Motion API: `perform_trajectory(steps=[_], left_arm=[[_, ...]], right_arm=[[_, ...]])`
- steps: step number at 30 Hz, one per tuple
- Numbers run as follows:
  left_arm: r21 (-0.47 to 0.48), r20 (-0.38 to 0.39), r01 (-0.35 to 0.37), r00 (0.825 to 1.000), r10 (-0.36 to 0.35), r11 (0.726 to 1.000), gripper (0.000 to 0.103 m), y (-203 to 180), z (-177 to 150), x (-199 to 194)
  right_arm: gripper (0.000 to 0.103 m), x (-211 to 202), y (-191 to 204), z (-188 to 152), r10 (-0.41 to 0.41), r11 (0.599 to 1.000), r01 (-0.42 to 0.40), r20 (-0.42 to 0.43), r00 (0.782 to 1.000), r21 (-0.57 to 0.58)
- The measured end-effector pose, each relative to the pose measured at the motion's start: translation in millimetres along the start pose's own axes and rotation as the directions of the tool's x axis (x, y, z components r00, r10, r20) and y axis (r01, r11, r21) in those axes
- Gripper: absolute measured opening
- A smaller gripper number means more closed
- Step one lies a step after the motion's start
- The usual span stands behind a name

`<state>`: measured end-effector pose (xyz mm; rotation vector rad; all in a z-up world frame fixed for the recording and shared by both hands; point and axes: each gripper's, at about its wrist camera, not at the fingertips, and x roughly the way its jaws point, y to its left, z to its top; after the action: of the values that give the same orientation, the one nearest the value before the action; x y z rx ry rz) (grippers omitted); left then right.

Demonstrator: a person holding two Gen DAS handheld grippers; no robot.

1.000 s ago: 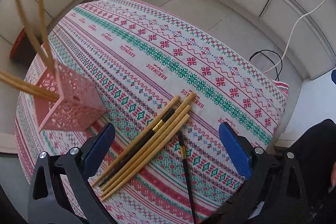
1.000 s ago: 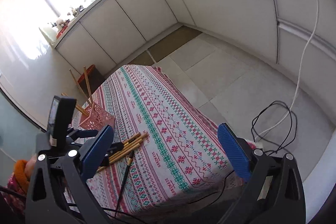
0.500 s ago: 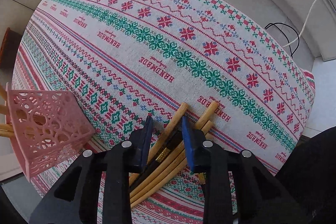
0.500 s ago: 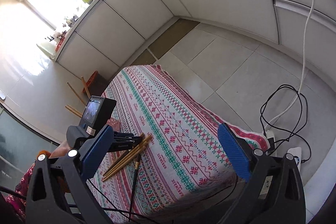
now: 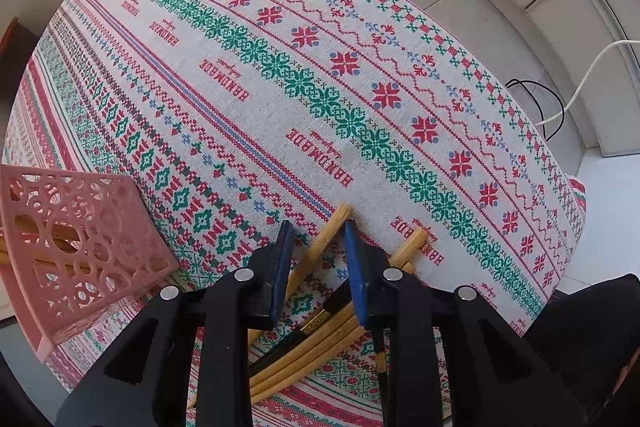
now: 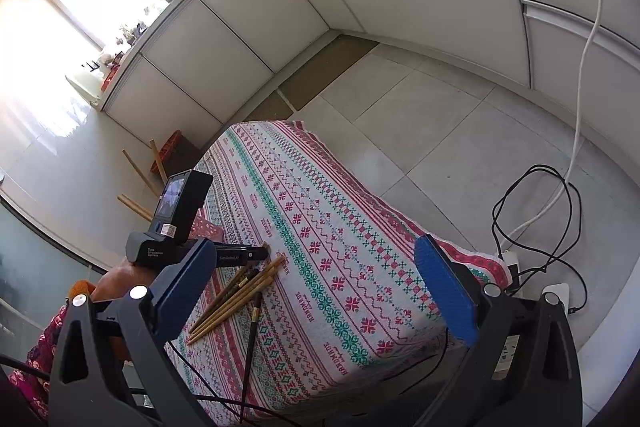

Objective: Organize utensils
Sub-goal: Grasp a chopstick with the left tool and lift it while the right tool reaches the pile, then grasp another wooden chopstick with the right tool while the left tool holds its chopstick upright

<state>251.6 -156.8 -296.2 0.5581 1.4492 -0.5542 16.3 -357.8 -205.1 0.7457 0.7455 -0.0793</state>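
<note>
Several bamboo chopsticks (image 5: 312, 347) and a black one with a gold band (image 5: 320, 317) lie bunched on the patterned tablecloth (image 5: 280, 87). My left gripper (image 5: 318, 227) points straight down over them. Its jaws are closing around the top bamboo chopstick (image 5: 328, 233), with slivers of cloth still showing beside the blue pads. A pink openwork holder (image 5: 76, 239) with chopsticks in it stands to the left. In the right wrist view, my right gripper (image 6: 312, 245) hangs wide open with nothing in it, above the table's near edge. The left gripper (image 6: 266, 251) touches the bunch (image 6: 236, 291).
A separate dark chopstick (image 6: 250, 339) lies near the table's front edge. Black and white cables (image 6: 536, 211) and a power strip (image 6: 556, 291) lie on the tiled floor to the right. A red stool (image 6: 176, 147) stands behind the table, by the cabinets.
My left gripper has come down onto the chopstick bunch, and its jaws have gone from wide apart to narrow around one bamboo chopstick. The right gripper has stayed put and open.
</note>
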Motion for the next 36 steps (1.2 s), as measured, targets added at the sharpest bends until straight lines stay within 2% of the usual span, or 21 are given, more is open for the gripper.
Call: perform_trajectory(steps=[2, 5, 7, 9, 12, 15, 17, 19, 20, 21, 22, 24, 28, 31, 33, 35, 36], left_arm=[[0.016, 0.016, -0.013, 1.000, 0.013, 1.000, 0.017, -5.4, -0.2, 2.7], [0.028, 0.080, -0.041, 0.996, 0.038, 0.999, 0.013, -7.7, -10.5, -3.7], [0.038, 0.143, -0.088, 0.986, 0.082, 0.995, 0.011, -7.5, -21.3, -8.3], [0.036, 0.225, -0.085, 0.972, 0.075, 0.996, 0.010, -2.5, -36.5, -21.8], [0.022, 0.344, -0.106, 0.934, 0.092, 0.994, 0.009, 5.1, -65.9, -53.1], [0.020, 0.454, -0.130, 0.884, 0.107, 0.991, 0.008, 4.6, -106.2, -89.2], [0.004, 0.521, -0.147, 0.844, 0.124, 0.989, 0.008, 4.2, -136.9, -112.1], [-0.029, 0.585, -0.156, 0.798, 0.143, 0.987, 0.008, 1.9, -166.2, -130.9], [-0.049, 0.611, -0.155, 0.777, 0.152, 0.987, 0.008, 3.6, -180.0, -139.0], [-0.074, 0.633, -0.154, 0.756, 0.165, 0.985, 0.008, 5.1, -192.0, -145.5], [-0.096, 0.650, -0.152, 0.739, 0.177, 0.984, 0.008, 6.0, -202.3, -150.9], [-0.125, 0.671, -0.145, 0.716, 0.191, 0.981, 0.007, 9.7, -222.0, -160.1], [-0.171, 0.714, -0.160, 0.660, 0.234, 0.972, 0.007, 10.0, -243.8, -173.8], [-0.195, 0.738, -0.139, 0.632, 0.238, 0.971, 0.007, 15.4, -256.0, -181.7], [-0.200, 0.739, -0.119, 0.633, 0.229, 0.973, 0.007, 18.8, -259.0, -182.3], [-0.213, 0.741, -0.105, 0.631, 0.230, 0.971, 0.007, 22.3, -262.9, -181.4], [-0.218, 0.743, -0.097, 0.628, 0.230, 0.971, 0.007, 25.2, -264.4, -180.9]], right_arm=[[0.096, 1.3, 0.5, -0.3, -0.008, 1.000, 0.008, -0.003, 1.000, 0.000], [0.096, 6.8, 2.8, -0.4, -0.028, 1.000, 0.028, -0.022, 0.999, -0.002], [0.096, 12.9, 5.6, -1.0, -0.064, 0.998, 0.064, -0.046, 0.997, -0.005], [0.096, 21.7, 9.1, 0.2, -0.114, 0.994, 0.113, -0.086, 0.990, -0.012], [0.096, 42.7, 18.6, 3.7, -0.176, 0.984, 0.179, -0.155, 0.972, 0.002], [0.094, 77.1, 36.4, 0.2, -0.188, 0.981, 0.196, -0.245, 0.951, 0.008], [0.086, 105.4, 45.4, -8.5, -0.197, 0.975, 0.219, -0.348, 0.917, 0.025], [0.069, 132.3, 52.7, -15.9, -0.199, 0.968, 0.245, -0.431, 0.880, 0.054], [0.064, 145.6, 56.5, -18.0, -0.191, 0.965, 0.251, -0.457, 0.869, 0.073], [0.056, 155.7, 59.9, -19.4, -0.190, 0.962, 0.258, -0.468, 0.863, 0.085], [0.052, 164.2, 63.4, -20.0, -0.194, 0.959, 0.267, -0.468, 0.862, 0.095], [0.051, 178.9, 70.8, -20.5, -0.214, 0.952, 0.291, -0.470, 0.856, 0.097], [0.047, 201.5, 85.2, -20.6, -0.310, 0.927, 0.373, -0.470, 0.826, 0.045], [0.041, 215.4, 91.3, -19.9, -0.366, 0.903, 0.428, -0.474, 0.801, 0.025], [0.039, 223.2, 95.4, -20.1, -0.394, 0.889, 0.458, -0.477, 0.786, 0.019], [0.035, 228.5, 105.7, -20.6, -0.407, 0.887, 0.461, -0.457, 0.791, 0.008], [0.032, 232.1, 110.7, -21.7, -0.418, 0.883, 0.469, -0.456, 0.786, 0.000]])
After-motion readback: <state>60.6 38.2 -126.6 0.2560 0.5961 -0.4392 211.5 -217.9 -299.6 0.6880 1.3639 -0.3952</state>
